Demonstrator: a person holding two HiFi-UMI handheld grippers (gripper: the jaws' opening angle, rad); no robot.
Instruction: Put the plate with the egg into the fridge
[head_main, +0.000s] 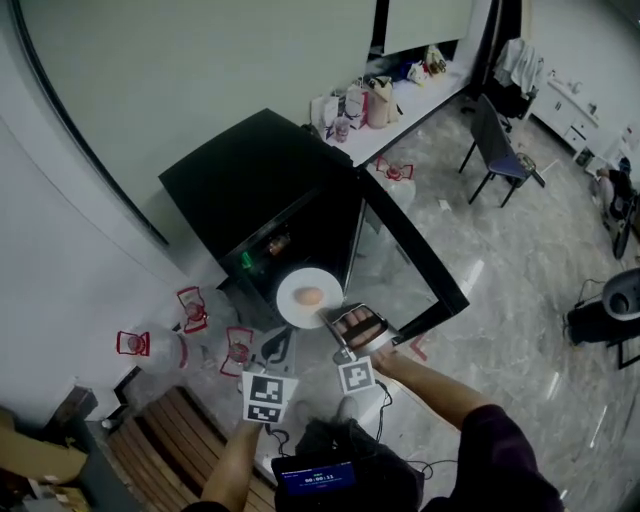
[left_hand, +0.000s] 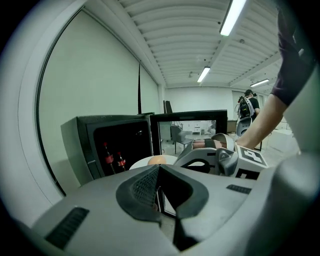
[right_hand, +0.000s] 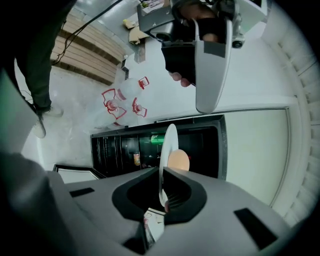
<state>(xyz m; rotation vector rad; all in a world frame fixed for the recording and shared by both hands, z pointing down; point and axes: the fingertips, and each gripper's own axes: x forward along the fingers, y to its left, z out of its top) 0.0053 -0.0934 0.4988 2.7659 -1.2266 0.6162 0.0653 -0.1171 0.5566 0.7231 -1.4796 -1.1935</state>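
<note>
The white plate (head_main: 293, 308) is hanging in the air just in front of the open mouth of the black fridge (head_main: 255, 175), with the egg (head_main: 310, 296) lying on it. Whether the plate's far edge is already crossing the threshold cannot be told. In the right gripper view the plate is showing edge-on, so its face is hidden and the egg is only peeking out beside it. The right gripper (right_hand: 161, 175) is pinching the plate's near rim, its jaws closing tightly on it, and the rim is disappearing into the dark gap between them. The left gripper (left_hand: 159, 169) is holding nothing, its jaws pressing fully together, and its own grey body is covering the lower half of the left gripper view. The fridge's inside is lying in deep shadow. Two bottles (left_hand: 113, 160) with red labels are standing in it, but the print on them is too small to read, and a green item (right_hand: 156, 140) near them is too blurred to name. The glass door (head_main: 400, 268) is standing open at the right. A small screen (head_main: 315, 478) at the head view's bottom edge is glowing with digits that cannot be made out. The marker cubes are carrying only black-and-white square patterns, no letters. Bags are crowding the far worktop (head_main: 405, 112), their markings unreadable.
</note>
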